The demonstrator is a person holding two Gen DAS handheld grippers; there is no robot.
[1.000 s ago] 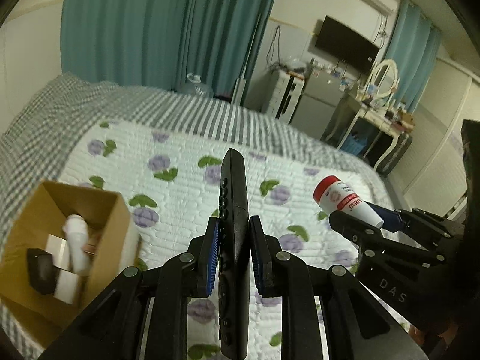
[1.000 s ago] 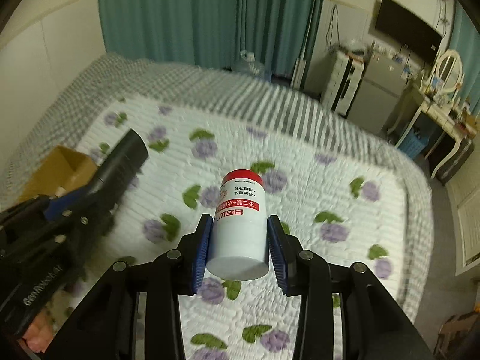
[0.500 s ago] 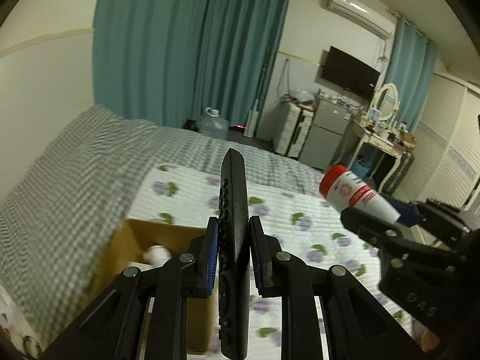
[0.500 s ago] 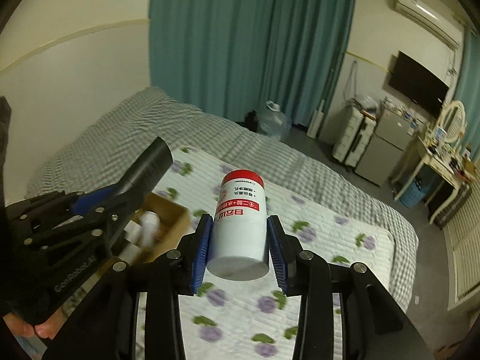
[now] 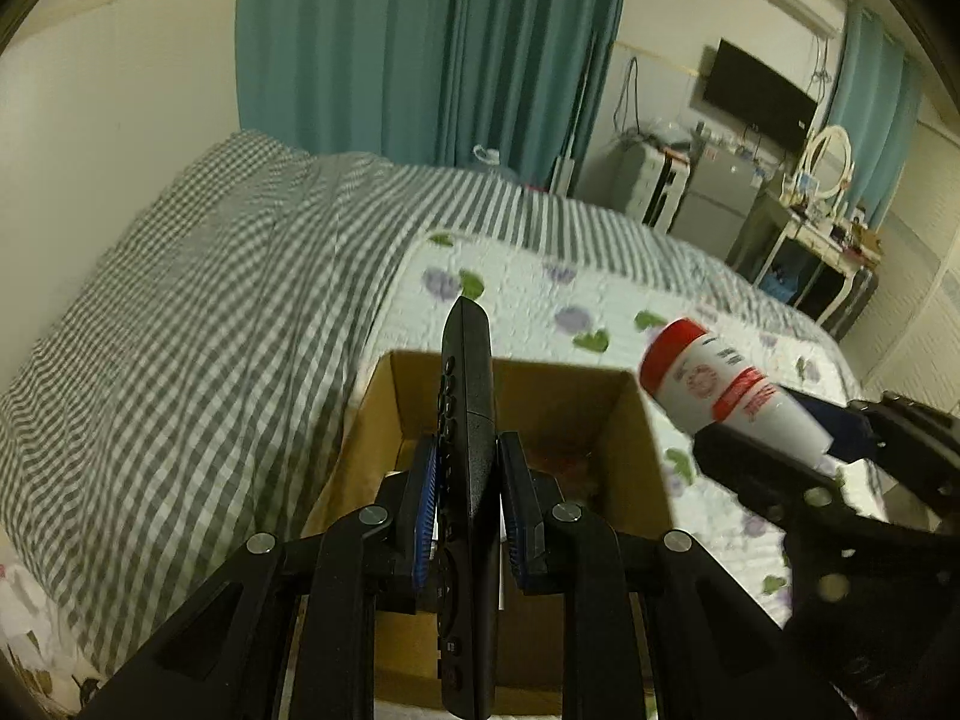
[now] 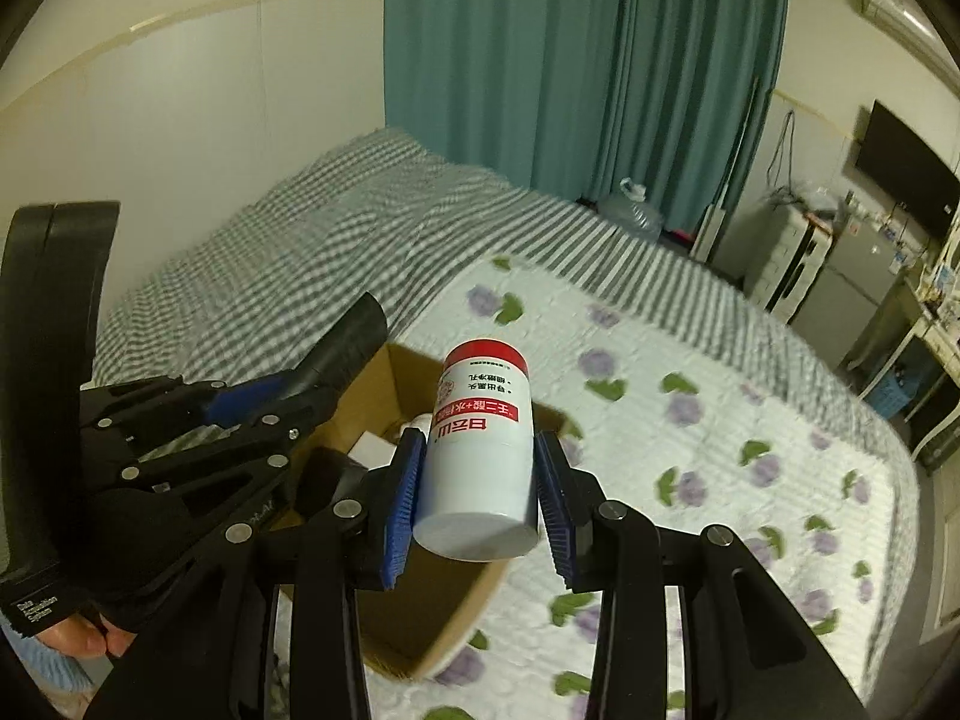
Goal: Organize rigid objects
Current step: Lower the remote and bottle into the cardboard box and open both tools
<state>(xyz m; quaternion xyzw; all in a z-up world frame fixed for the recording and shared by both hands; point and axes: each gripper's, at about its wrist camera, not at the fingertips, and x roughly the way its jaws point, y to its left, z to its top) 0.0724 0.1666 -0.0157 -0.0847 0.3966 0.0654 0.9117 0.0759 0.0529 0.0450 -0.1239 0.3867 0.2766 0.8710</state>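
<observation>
Left tongs (image 5: 462, 501) squeezed tight on black remote (image 5: 468, 420), held on edge at frame middle, tip seen past far rim of open cardboard box (image 5: 624, 420). Right tongs (image 6: 477, 498) squeezed on white bottle (image 6: 483, 450) with red cap, seen over box's right rim. Box set on flowered quilt (image 6: 720, 420) on bed, near quilt's left edge. Bare quilt spread at right of frame.

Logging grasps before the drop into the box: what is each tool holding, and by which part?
Left tool grips the black remote control by its side edges, about mid-length. Right tool clamps the white red-capped bottle around its lower body, near the base.
</observation>
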